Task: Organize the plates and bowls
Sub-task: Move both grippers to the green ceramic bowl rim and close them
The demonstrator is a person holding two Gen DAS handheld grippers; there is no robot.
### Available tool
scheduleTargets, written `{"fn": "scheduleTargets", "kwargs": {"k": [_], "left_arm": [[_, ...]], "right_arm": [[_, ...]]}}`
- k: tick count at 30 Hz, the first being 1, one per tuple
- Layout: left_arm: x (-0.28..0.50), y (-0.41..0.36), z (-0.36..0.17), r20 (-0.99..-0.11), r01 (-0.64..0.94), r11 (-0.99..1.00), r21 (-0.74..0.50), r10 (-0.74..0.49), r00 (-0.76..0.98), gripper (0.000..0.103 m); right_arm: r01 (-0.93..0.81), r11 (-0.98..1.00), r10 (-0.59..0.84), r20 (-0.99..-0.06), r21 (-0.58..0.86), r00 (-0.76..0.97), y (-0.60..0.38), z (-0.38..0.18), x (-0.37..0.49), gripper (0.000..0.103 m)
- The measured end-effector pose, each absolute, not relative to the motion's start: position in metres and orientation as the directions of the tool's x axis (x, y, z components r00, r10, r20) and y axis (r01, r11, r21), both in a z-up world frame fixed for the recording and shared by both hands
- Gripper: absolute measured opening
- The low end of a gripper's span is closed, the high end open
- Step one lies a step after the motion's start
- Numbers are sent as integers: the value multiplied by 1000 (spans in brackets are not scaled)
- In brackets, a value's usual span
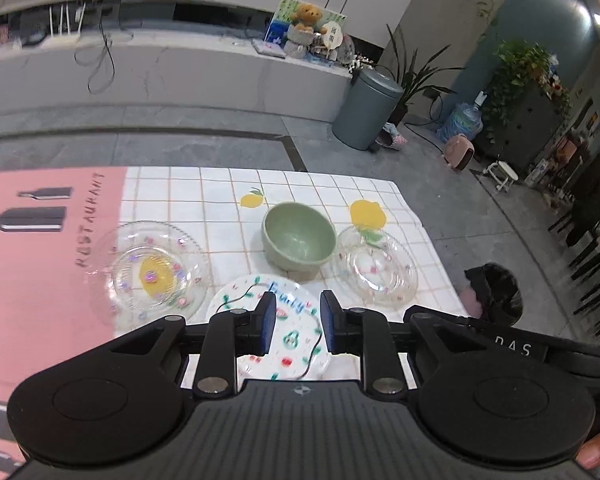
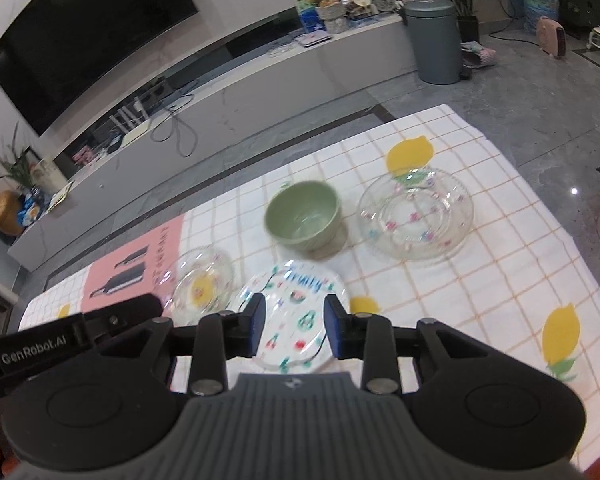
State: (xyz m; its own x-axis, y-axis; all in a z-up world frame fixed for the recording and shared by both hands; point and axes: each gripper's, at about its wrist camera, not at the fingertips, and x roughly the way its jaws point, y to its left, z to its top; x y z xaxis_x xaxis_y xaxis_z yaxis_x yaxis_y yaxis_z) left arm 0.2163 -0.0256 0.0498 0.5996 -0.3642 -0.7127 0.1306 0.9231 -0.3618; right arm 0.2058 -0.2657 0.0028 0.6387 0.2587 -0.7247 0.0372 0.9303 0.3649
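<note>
Two sets of tongs sit nearest the cameras, both above the near edge of the bench. The left tongs (image 1: pixel 297 322) stand slightly spread with nothing between the blue pads; the right tongs (image 2: pixel 295 326) are likewise parted and empty, neither touching any dish.

Just beyond both, nearest of the dishes, lies a white plate (image 1: pixel 278 328) printed with fruit and blue lettering, flat on the checked lemon tablecloth (image 1: pixel 220 196) that covers the bench. Taking this white plate as the landmark: a clear glass plate (image 1: pixel 152 270) with small coloured dots lies just to its left and a little farther off, part of it over the pink mat (image 1: pixel 40 264) printed with bottles. Directly behind the white plate, close to its far rim, stands a green bowl (image 1: pixel 299 236), upright and empty. To the right of the white plate and beyond it, beside the green bowl, sits a second clear glass dish (image 1: pixel 378 266); in the right wrist view it looks like two glass pieces nested one inside the other.

Farther still from the white plate, on the floor past the bench, stands a grey bin (image 1: pixel 366 112).
</note>
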Motion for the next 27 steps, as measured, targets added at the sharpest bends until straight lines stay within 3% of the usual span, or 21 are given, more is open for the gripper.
{"fn": "scheduleTargets", "kwargs": {"k": [9,22,27], "left_arm": [[293,-39,21,-727,102,908,-407,-390,565,28],[377,-50,-49,-817,-1,924,-383,-338,467,28],[383,-61,-66,-855,10,951,-310,-283,433,28]], "right_arm": [[97,921,249,-762,377,597,-272,-23,286,33],[148,930,227,-841,338,492,-259,-83,369,22],[172,927,226,-863,333,452,-260,-101,384,16]]}}
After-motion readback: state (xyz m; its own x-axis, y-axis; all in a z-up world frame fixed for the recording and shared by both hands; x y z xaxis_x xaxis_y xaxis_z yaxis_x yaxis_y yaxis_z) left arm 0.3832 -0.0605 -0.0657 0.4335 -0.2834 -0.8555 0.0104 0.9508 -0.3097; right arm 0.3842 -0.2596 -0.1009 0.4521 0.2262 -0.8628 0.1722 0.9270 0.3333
